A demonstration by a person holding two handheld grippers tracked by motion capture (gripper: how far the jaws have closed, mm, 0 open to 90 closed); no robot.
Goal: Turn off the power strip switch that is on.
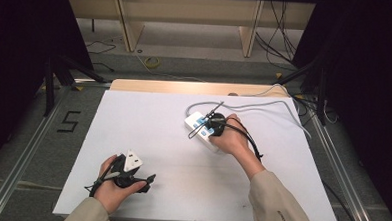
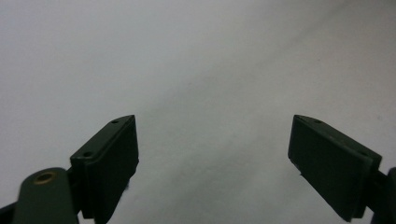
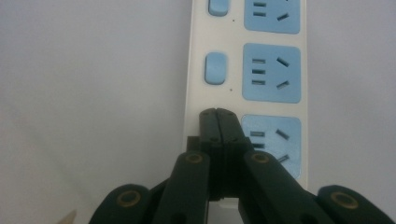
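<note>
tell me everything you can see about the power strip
The power strip is a long white plastic bar lying flat on the white table, right of centre. Each pale blue socket panel has a pale blue rocker switch beside it. A grey cable runs from its far end. The right gripper, jaws shut, has its tip down at the nearest switch spot.

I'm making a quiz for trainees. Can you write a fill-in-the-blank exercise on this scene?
1. The right gripper has its jaws ____.
2. The left gripper has its jaws ____.
3. The power strip has sockets coloured ____.
4. The right gripper's tips sit over the strip's ____ column.

Missing words: shut; open; blue; switch
</note>
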